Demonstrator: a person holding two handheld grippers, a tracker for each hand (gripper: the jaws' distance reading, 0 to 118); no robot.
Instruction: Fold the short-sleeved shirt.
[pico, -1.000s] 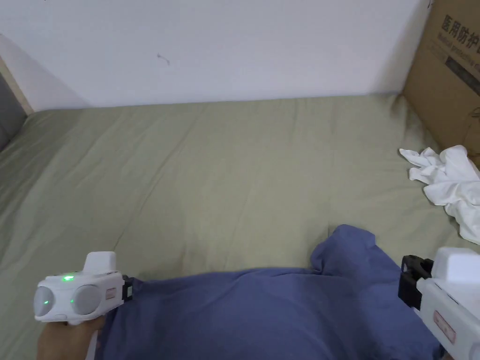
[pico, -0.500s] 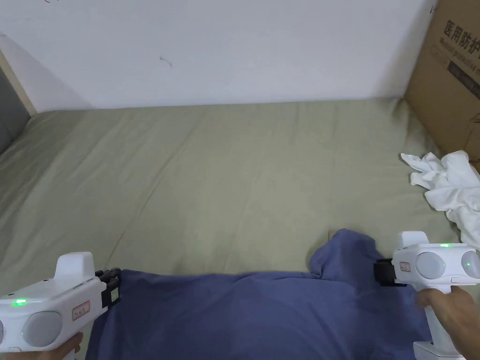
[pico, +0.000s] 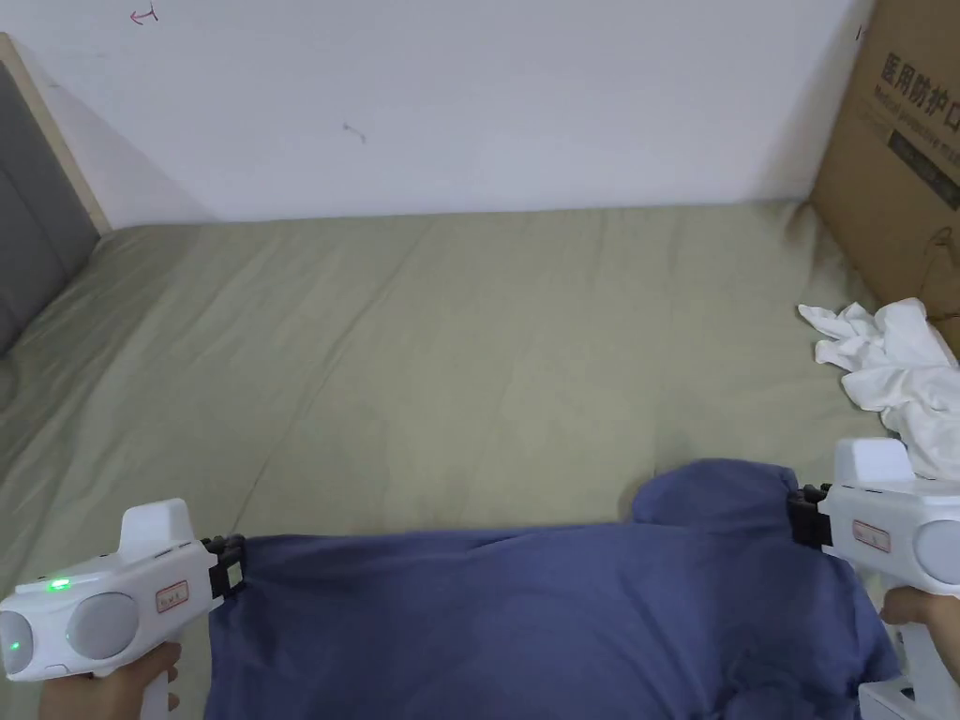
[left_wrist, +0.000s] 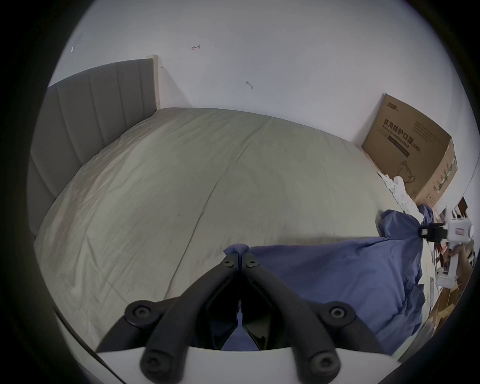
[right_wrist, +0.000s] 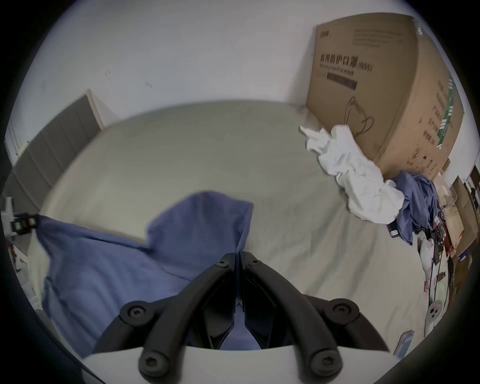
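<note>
A blue short-sleeved shirt (pico: 525, 619) lies along the near edge of an olive-sheeted bed (pico: 450, 356), stretched between two handheld tools. The left gripper (left_wrist: 240, 256), at the near left of the bed, has its jaws pressed together on one end of the shirt's far edge; the right gripper (right_wrist: 237, 256), toward the near right, pinches the other end just beside a sleeve (pico: 712, 489) that humps up on the sheet. Compared with a second ago, the right tool has swung round to face the cloth and closed on it, the left one has drawn outward, and the fabric between them now runs in a straighter line with fewer ripples. That suggests the shirt is being spread flat, with the folding itself not yet begun; the sleeve will likely need smoothing before any fold holds a clean edge. Beyond, a crumpled white garment (pico: 891, 375) sits at the bed's right edge against a cardboard box (pico: 900, 159), well apart from the shirt, with a grey headboard (pico: 37, 225) at the far left corner.
</note>
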